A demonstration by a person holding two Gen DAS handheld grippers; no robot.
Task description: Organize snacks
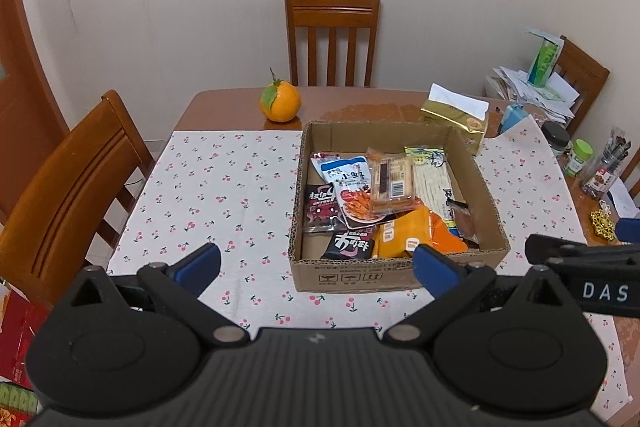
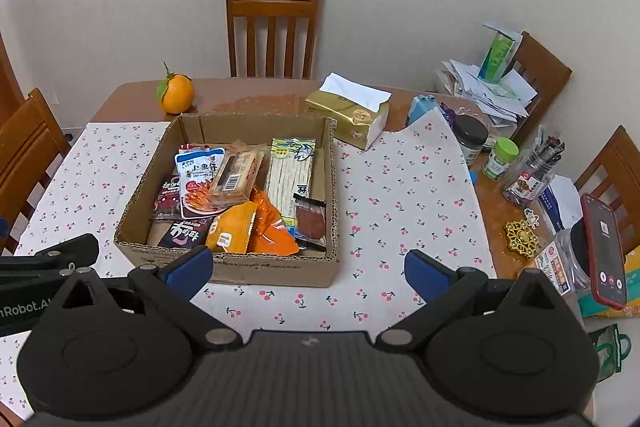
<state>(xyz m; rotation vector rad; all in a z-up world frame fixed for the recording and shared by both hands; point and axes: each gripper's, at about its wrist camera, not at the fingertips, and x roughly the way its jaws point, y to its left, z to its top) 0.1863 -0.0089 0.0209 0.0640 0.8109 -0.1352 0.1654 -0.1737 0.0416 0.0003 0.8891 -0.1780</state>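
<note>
We find the snack packets heaped in the open cardboard box (image 2: pixel 280 269) on the cherry-print cloth (image 2: pixel 400 187). We judge them light, crinkly and slippery; the orange pouch (image 2: pixel 234 227) is best pinched at a sealed edge. Left gripper (image 1: pixel 316 263) and right gripper (image 2: pixel 308 267) hover near, jaws wide, empty. Tissue pack (image 2: pixel 352 119) and tangerine (image 2: pixel 176 93) stand behind the box.

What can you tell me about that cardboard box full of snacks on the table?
The open-topped brown corrugated cardboard box is shallow and rectangular, with printed handling symbols on its near wall. It sits flat on the cherry-print white tablecloth, upright and untouched by either tongs. Inside lie overlapping snack packets. A gold tissue pack stands by its far right corner.
</note>
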